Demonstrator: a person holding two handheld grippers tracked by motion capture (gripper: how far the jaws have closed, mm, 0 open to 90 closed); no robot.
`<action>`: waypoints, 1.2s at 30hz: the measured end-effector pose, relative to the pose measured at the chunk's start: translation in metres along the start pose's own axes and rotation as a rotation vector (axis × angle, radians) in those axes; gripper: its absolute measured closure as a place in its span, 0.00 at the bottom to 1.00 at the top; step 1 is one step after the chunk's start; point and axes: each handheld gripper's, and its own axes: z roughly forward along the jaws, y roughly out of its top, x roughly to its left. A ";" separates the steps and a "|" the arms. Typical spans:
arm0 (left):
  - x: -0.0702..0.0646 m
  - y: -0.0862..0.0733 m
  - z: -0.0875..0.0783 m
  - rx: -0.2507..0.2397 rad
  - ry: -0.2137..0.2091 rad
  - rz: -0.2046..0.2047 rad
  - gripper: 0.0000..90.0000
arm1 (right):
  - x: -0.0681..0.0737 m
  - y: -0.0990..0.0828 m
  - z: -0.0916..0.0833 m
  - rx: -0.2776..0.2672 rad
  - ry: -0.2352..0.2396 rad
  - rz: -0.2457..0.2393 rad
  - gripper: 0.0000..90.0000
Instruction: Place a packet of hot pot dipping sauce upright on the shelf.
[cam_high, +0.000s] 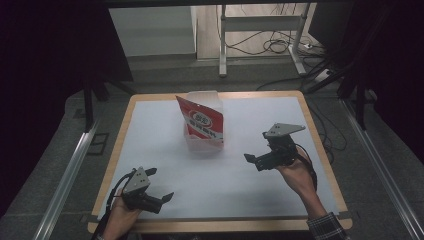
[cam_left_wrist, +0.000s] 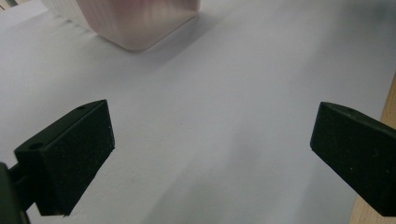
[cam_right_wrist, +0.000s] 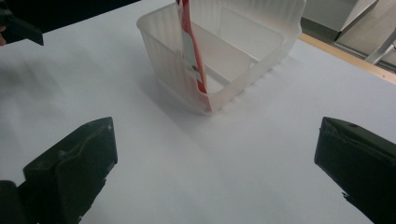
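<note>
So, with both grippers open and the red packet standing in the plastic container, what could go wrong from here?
1. The red snack packet stands tilted, thin edge up, against the wall of the translucent container; a nudge may tip it over.
2. The container looks light, so a jaw of the right gripper pushing it could slide it on the smooth white sheet.
3. The left gripper sits near the table's front edge, far from the container.

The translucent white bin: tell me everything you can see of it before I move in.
The translucent white bin looks like thin ribbed plastic, rectangular, open-topped, with rounded corners. It stands upright on the white table cover, toward the far middle of the table. A red and white snack bag stands on edge inside it against the near wall and rises above the rim; the bin looks otherwise empty. The left gripper and right gripper are open, both clear of it.
</note>
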 end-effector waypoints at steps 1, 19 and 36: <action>0.000 0.000 0.000 0.000 0.000 0.000 0.00 | 0.000 -0.002 -0.001 0.001 -0.003 0.002 0.00; 0.000 0.000 0.000 0.002 0.000 0.001 0.00 | -0.001 -0.039 -0.017 0.011 -0.033 0.057 0.00; -0.001 0.000 0.001 0.006 0.001 0.006 0.00 | -0.002 -0.064 -0.048 -0.018 -0.101 0.092 0.00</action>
